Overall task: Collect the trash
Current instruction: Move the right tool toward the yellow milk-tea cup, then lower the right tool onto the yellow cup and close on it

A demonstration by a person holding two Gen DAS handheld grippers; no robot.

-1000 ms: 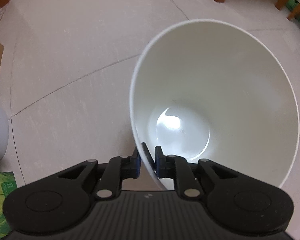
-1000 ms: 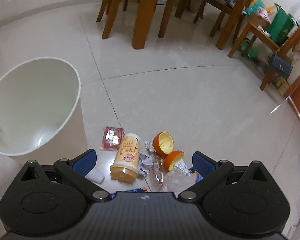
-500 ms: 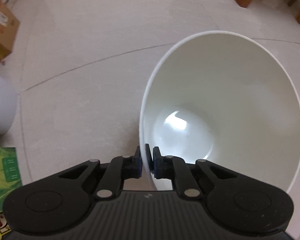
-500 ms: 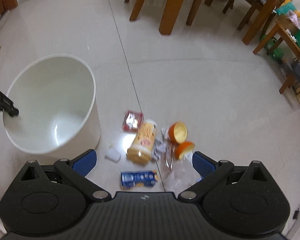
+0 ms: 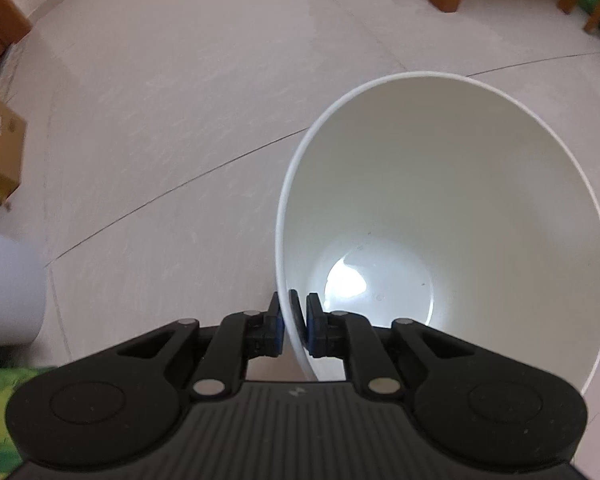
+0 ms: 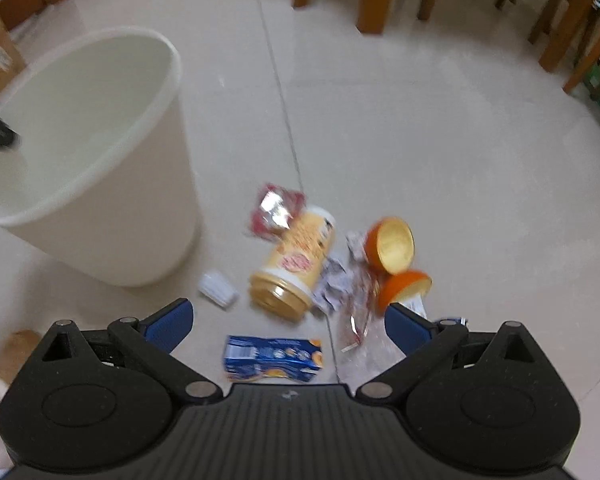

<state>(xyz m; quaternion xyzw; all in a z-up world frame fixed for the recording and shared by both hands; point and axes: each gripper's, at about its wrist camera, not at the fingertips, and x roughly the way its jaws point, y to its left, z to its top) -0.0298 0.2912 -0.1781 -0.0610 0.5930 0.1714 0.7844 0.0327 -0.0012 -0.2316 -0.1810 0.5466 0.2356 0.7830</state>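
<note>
Both views show the white bin (image 5: 480,184); only the right gripper (image 6: 288,316), fingers spread, sees floor litter, while left gripper (image 5: 293,322) fingers clench its rim.

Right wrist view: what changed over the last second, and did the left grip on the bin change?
The right gripper, open and empty, swung over the trash pile; the blue carton, hidden a second ago, now lies between its fingers. The left gripper closed the last bit onto the bin rim and tilted it slightly. Yellow tub, orange peels and wrappers lie unmoved; the bin is empty.
</note>
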